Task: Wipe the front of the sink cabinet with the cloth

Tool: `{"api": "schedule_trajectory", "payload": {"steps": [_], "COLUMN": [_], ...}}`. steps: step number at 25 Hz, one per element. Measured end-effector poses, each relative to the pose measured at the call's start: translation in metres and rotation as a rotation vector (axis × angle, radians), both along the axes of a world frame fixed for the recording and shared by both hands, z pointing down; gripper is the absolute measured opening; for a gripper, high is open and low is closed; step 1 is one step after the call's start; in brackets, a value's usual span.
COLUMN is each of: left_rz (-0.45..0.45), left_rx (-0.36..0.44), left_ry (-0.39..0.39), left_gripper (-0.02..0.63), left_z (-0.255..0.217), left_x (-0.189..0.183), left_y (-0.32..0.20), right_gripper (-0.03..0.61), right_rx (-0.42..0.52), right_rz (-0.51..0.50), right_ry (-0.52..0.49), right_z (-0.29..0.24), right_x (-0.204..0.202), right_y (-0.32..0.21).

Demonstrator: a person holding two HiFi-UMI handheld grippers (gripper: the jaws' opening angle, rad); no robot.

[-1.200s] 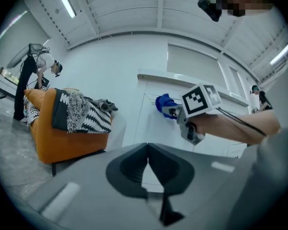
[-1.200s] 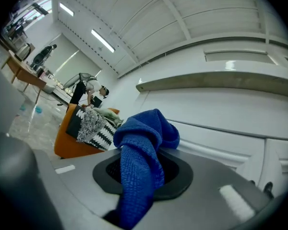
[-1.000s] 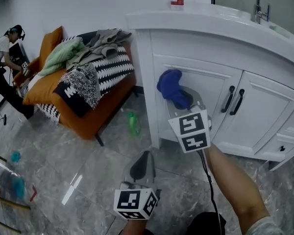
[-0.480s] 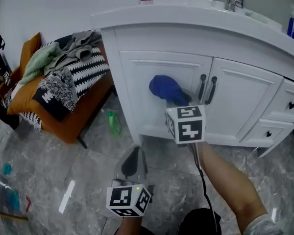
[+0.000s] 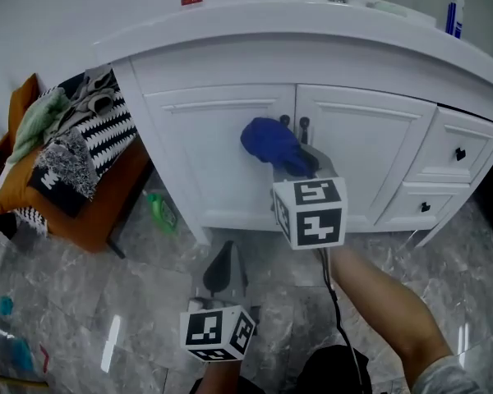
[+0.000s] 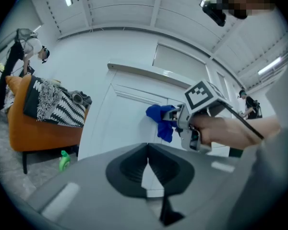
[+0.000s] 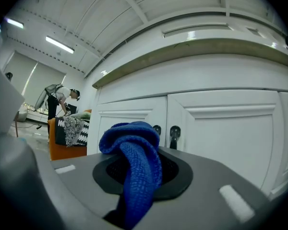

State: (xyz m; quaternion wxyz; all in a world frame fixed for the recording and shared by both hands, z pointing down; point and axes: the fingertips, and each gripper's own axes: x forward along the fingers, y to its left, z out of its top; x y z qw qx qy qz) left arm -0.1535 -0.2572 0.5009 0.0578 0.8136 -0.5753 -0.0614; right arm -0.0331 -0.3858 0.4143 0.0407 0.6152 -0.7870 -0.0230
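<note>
The blue cloth (image 5: 267,142) is pinched between the jaws of the right gripper (image 5: 302,167) and held against the front of the white sink cabinet (image 5: 222,150), at the inner edge of the left door, just beside the dark door handles (image 7: 174,132). In the right gripper view it is seen bunched above the jaws. The left gripper (image 5: 223,271) is held low over the marble floor (image 5: 131,302), apart from the cabinet, jaws pressed together on nothing. A green bottle (image 5: 160,212) is noted near the cabinet's left corner.
</note>
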Motion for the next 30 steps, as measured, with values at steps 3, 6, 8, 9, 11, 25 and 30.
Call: {"api": "schedule_trajectory", "payload": {"steps": [3,6,8,9,11,25,30], "left_rz": [0.006,-0.021,-0.054,-0.071,-0.099,-0.056,-0.035], "left_rx": [0.001,-0.017,-0.054,-0.075,-0.104,-0.142,-0.133], "left_ry": [-0.045,-0.087,-0.122,-0.132,-0.143,-0.162,-0.177], "left_gripper": [0.011,0.011,0.011,0.011,0.011,0.011,0.011], "left_z": [0.004,0.014,0.024,0.03,0.041,0.064,0.068], "left_x": [0.02,0.032,0.036,0.037,0.038,0.071,0.086], "left_y": [-0.001,-0.002,-0.008,-0.011,-0.015,-0.026,-0.025], "right_gripper": [0.08,0.078,0.078,0.078,0.078,0.075,0.075], "right_rx": [0.016,0.04,0.065,0.072,0.071,0.022,0.02], "right_rz": [-0.003,0.022,0.033,0.034,0.041,0.294,0.371], "right_ry": [-0.007,-0.007,0.019,0.032,0.036,0.05,0.047], "right_z": [-0.003,-0.004,-0.007,-0.008,-0.005,0.024,0.021], "right_x": [0.015,0.039,0.051,0.056,0.067,0.2,0.249], "right_y": [0.011,0.016,0.018,0.018,0.019,0.024,0.038]}}
